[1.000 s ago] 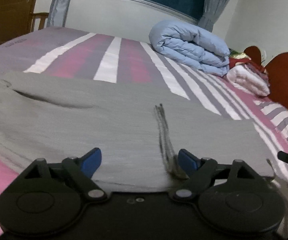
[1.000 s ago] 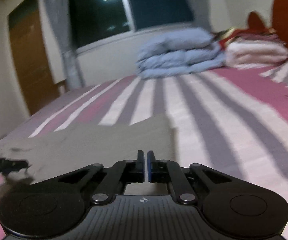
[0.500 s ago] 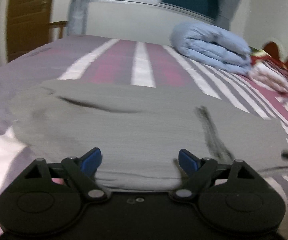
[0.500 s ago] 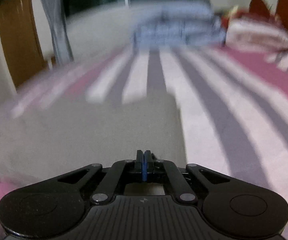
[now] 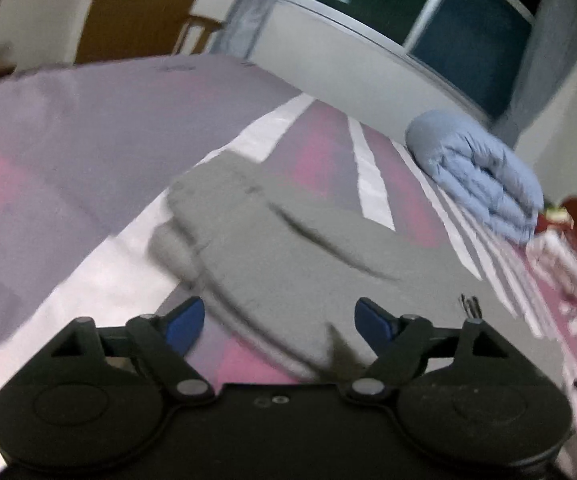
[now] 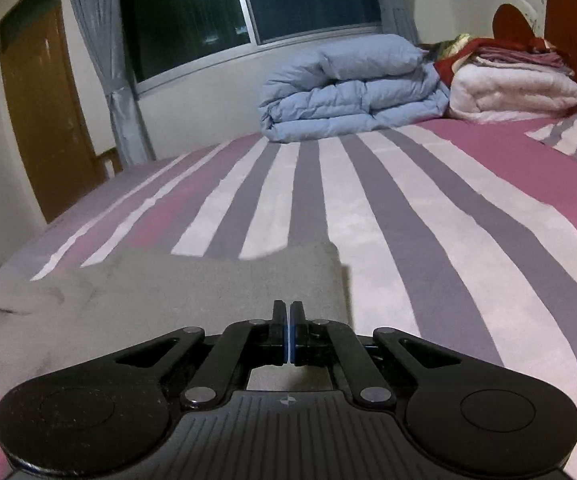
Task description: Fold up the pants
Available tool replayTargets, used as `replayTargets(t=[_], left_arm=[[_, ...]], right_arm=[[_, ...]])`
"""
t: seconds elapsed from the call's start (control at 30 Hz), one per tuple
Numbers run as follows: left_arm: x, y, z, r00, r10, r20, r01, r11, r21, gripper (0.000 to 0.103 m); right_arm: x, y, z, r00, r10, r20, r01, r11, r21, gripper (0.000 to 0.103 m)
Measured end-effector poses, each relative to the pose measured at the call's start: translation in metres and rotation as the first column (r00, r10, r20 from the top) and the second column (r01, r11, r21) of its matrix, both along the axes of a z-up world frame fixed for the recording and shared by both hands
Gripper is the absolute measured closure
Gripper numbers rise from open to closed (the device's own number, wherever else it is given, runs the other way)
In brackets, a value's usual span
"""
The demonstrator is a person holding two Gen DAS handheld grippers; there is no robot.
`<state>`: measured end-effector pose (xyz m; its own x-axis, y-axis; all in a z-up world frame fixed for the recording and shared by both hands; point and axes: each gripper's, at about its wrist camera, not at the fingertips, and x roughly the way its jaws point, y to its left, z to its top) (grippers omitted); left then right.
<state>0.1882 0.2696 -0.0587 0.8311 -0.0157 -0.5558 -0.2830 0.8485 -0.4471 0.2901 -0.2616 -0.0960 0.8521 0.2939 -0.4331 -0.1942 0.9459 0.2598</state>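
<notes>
Grey pants [image 5: 288, 248] lie flat on the striped bed. In the left wrist view my left gripper [image 5: 278, 322] is open, its blue pads wide apart just above the pants' near edge, holding nothing. The view is tilted and blurred. A dark drawstring [image 5: 340, 354] lies at the near edge by the right pad. In the right wrist view the pants [image 6: 176, 296] spread ahead and to the left. My right gripper [image 6: 289, 312] is shut, with the pads pressed together over the pants' near right corner. I cannot tell whether cloth is pinched between them.
The bed [image 6: 428, 216] has a pink, grey and white striped sheet. A folded blue duvet [image 6: 348, 88] and white and red bedding [image 6: 516, 88] sit at the far side by the headboard. A window, curtains and a wooden door [image 6: 36, 108] are behind.
The left gripper has swung and tilted, so the pants' left end now lies ahead; it stays open. The right gripper stays shut and its view has steadied after a blur.
</notes>
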Motion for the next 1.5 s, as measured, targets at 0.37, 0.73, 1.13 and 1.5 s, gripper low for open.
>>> replayTargets(t=[0.37,0.73,1.13,1.5], left_arm=[[0.04,0.072,-0.057,0.988,0.087,0.131,-0.023,0.905,-0.426,0.068],[0.026,0.003,0.018,0.965,-0.036,0.261,0.075,0.987,-0.143,0.08],[0.054,-0.185,0.065,0.901,-0.322,0.291,0.331,0.943,0.018,0.08],[0.096,-0.343,0.024,0.811,-0.57,0.132,0.572,0.82,0.026,0.047]], right_arm=[[-0.03,-0.04,-0.003,0.993,-0.119,-0.008,0.119,0.99,0.081,0.033],[-0.041,-0.085,0.0,0.971,-0.229,-0.066,0.238,0.941,0.24,0.033],[-0.044,-0.126,0.015,0.965,-0.246,-0.089,0.262,0.915,0.307,0.033],[-0.054,-0.179,0.003,0.947,-0.288,-0.144,0.32,0.888,0.331,0.033]])
